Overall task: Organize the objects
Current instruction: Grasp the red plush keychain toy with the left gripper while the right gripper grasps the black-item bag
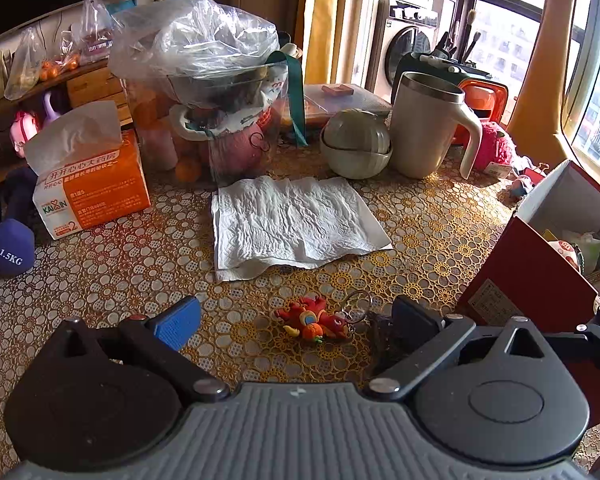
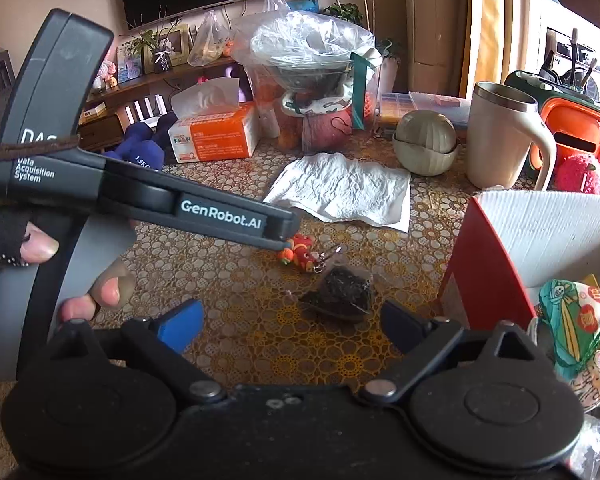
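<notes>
Here the left gripper, jaws spread wide, hovers over a red keychain toy on the table; it likely must lower and close, with the right gripper open nearby beside the red box.

A left gripper hovers low over a gold lace-patterned table, its blue-padded fingers spread wide apart. Between them lies a small red keychain figure with a metal ring. Beyond it lies a crumpled white paper towel; an open red box stands at the right.
</notes>
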The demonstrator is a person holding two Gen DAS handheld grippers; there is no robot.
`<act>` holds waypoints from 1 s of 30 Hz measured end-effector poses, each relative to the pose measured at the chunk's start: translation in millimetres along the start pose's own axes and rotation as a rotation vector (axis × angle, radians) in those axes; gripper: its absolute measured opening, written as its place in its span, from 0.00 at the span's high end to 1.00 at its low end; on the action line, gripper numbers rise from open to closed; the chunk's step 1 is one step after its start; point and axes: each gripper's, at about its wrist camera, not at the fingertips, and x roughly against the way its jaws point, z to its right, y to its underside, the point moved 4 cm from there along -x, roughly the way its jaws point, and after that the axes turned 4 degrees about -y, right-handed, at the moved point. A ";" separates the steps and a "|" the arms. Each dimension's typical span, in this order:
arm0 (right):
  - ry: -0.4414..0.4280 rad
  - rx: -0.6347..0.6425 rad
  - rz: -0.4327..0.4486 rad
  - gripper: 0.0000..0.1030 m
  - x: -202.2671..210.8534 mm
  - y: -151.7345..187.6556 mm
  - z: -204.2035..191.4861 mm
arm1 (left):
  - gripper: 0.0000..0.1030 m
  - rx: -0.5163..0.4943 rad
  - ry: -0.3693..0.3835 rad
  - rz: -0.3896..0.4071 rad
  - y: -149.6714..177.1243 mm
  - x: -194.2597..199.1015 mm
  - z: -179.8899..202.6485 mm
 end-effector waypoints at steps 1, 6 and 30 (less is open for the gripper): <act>0.001 0.000 -0.001 0.10 -4.5 0.1 0.3 | 0.01 -0.003 0.005 -0.003 0.3 -4.6 0.9; 0.019 -0.007 0.010 0.15 -22.9 2.2 5.3 | 0.01 -0.033 0.019 -0.004 3.0 -21.0 7.8; 0.050 -0.122 0.049 0.52 -59.0 11.4 36.7 | 0.29 0.014 0.077 -0.021 17.3 -51.0 5.8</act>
